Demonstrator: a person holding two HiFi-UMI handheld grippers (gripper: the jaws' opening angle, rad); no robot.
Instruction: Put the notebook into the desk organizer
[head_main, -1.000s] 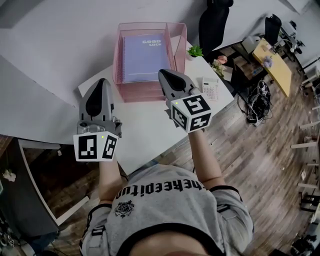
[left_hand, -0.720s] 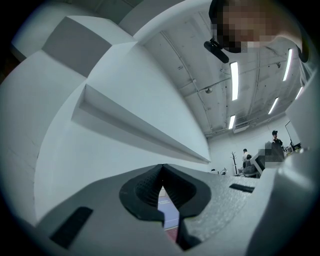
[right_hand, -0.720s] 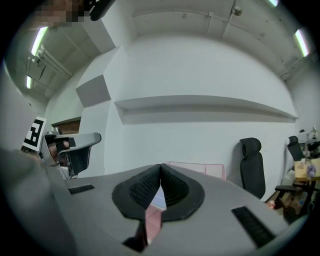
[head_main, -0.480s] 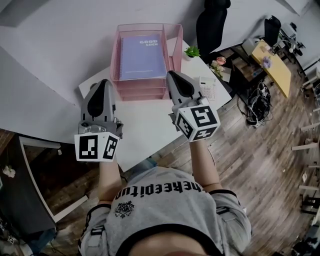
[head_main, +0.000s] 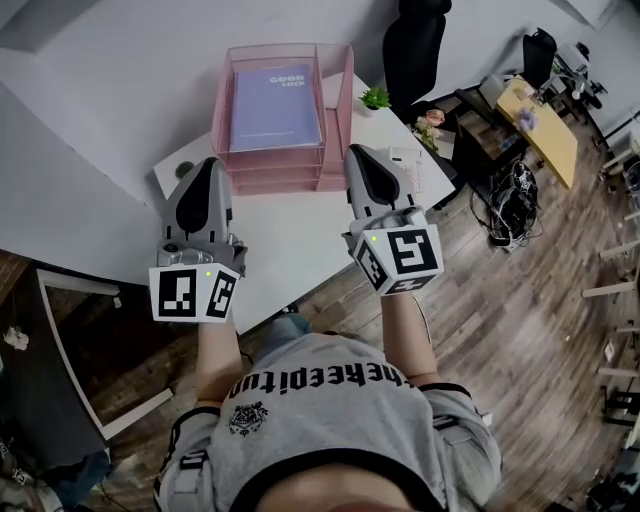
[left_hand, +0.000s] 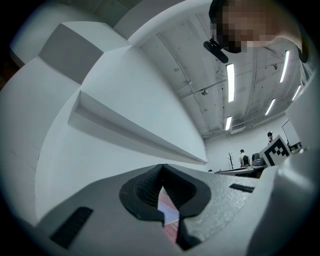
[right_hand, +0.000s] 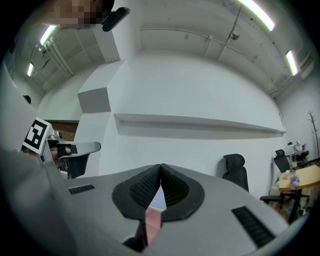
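A purple notebook (head_main: 272, 103) lies flat in the top tray of the pink wire desk organizer (head_main: 343, 110), which stands at the back of the white table (head_main: 290, 240). My left gripper (head_main: 207, 165) hovers over the table's left part, in front of the organizer's left corner, shut and holding nothing. My right gripper (head_main: 360, 152) is beside the organizer's right front corner, also shut and empty. In the left gripper view the gripper (left_hand: 161, 167) has its tips together, with a sliver of the organizer behind them. The right gripper view shows that gripper (right_hand: 160, 166) with its tips meeting too.
A small potted plant (head_main: 375, 98) stands right of the organizer, with a white calculator (head_main: 408, 160) nearer the table's right edge. A black office chair (head_main: 415, 40) is behind the table. Wooden floor, cables and a yellow desk (head_main: 540, 115) lie to the right.
My right gripper has drawn back and to the right, from over the organizer's front edge to beside its right corner. The left gripper has stayed put.
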